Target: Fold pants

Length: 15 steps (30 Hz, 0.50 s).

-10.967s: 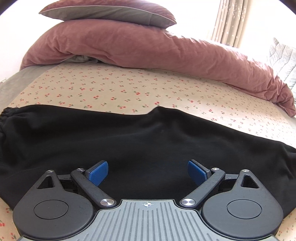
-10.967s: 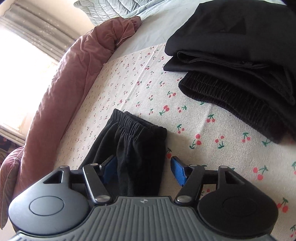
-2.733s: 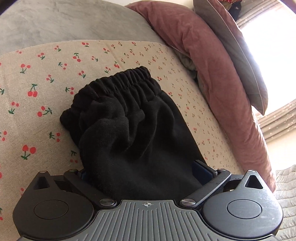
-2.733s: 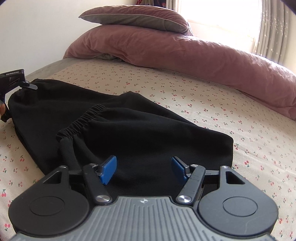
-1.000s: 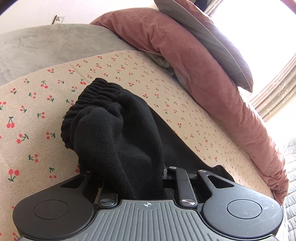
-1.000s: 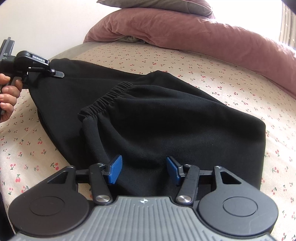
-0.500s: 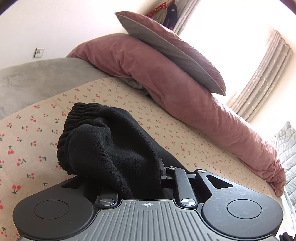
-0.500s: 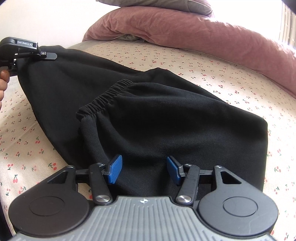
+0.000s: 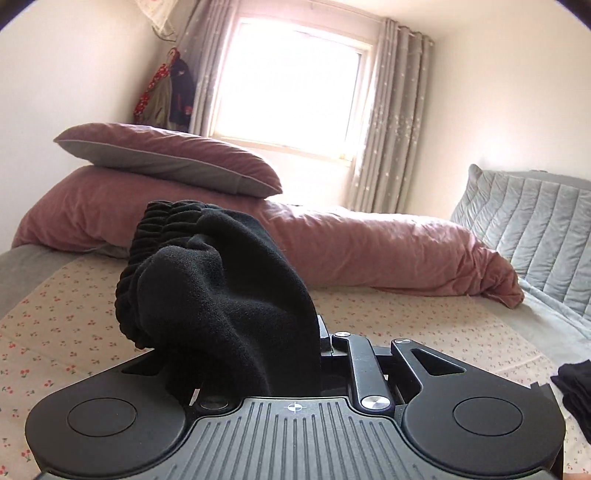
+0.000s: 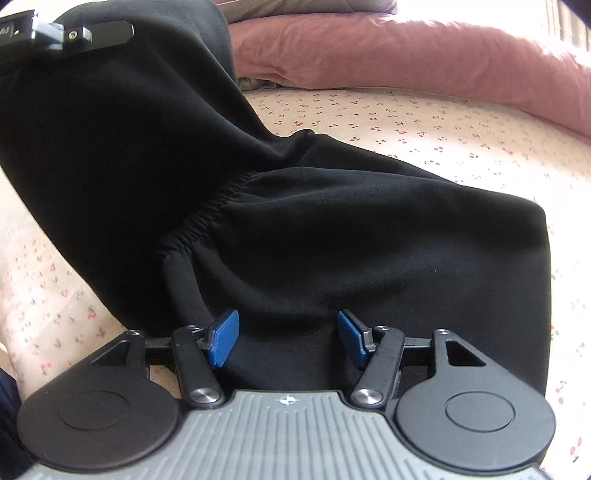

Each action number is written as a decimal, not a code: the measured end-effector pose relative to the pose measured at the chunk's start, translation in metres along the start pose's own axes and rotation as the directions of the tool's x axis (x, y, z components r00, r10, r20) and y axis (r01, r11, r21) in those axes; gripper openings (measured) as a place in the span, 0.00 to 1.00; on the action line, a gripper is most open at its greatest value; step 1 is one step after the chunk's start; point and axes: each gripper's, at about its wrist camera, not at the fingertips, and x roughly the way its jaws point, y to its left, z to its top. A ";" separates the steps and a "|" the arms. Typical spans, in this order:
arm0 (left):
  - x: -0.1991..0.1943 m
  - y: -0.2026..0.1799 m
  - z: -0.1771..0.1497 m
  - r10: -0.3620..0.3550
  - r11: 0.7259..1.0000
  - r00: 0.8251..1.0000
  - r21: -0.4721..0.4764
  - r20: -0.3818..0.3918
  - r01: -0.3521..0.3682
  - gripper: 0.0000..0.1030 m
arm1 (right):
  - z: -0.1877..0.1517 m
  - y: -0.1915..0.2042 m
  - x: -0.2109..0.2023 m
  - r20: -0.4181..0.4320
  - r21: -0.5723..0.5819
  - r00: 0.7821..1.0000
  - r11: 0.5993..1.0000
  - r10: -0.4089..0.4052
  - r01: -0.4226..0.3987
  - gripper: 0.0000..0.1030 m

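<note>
The black pants (image 10: 332, 236) lie partly folded on the cherry-print sheet (image 10: 424, 122), with an elastic cuff (image 10: 207, 218) on top. My left gripper (image 9: 255, 354) is shut on the waistband end of the pants (image 9: 214, 288) and holds it lifted off the bed; its fingertips are hidden by the cloth. It also shows at the top left of the right wrist view (image 10: 70, 33), with the cloth hanging from it. My right gripper (image 10: 288, 338) is open, its blue pads (image 10: 223, 338) resting over the near edge of the pants.
A pink duvet (image 9: 369, 254) and a pillow (image 9: 166, 158) lie along the far side of the bed. A grey quilted cushion (image 9: 528, 225) is at the right. Another black garment (image 9: 576, 395) sits at the right edge. A bright window (image 9: 291, 96) is behind.
My left gripper has risen and tilted up with the waistband end, lifting that part of the pants higher off the sheet. My right gripper has stayed open at the near edge.
</note>
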 end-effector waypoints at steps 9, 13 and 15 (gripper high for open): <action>0.053 -0.098 -0.051 -0.162 0.965 0.961 0.166 -0.225 0.202 0.46 | -0.005 -0.132 -0.084 0.166 0.605 0.928 0.777 -0.335 0.172 0.45; 0.038 -0.119 -0.069 -0.393 0.876 0.871 0.168 -0.294 0.452 0.55 | -0.014 -0.151 -0.103 0.227 0.664 0.919 0.742 -0.323 0.097 0.45; 0.027 -0.115 -0.066 -0.433 0.857 0.856 0.167 -0.283 0.488 0.55 | -0.014 -0.151 -0.108 0.246 0.649 0.917 0.756 -0.314 0.084 0.45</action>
